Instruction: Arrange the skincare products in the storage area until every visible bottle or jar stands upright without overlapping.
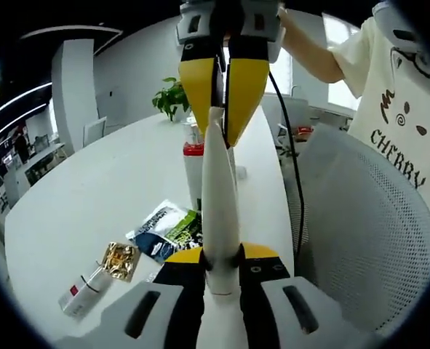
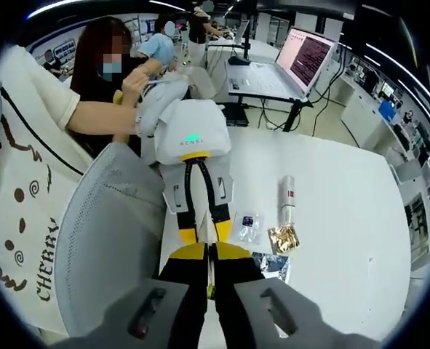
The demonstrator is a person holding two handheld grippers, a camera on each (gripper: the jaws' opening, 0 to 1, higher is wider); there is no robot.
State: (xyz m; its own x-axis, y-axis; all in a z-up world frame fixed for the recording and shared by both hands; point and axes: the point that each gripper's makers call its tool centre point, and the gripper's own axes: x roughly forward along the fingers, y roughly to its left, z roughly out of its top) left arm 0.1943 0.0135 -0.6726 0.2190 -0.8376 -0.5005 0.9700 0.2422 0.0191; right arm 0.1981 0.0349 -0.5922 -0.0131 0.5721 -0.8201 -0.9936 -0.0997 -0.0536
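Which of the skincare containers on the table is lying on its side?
The white tube with the red label, lying flat beside the gold sachet; the red-capped bottle stands upright.

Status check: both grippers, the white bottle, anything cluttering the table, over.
Left gripper shut on white bottle; right gripper pinching its top. Red-capped bottle upright behind. Sachets, gold packet, tube lying flat on table.

Left gripper clamps a white tube; right gripper pinches its tip.
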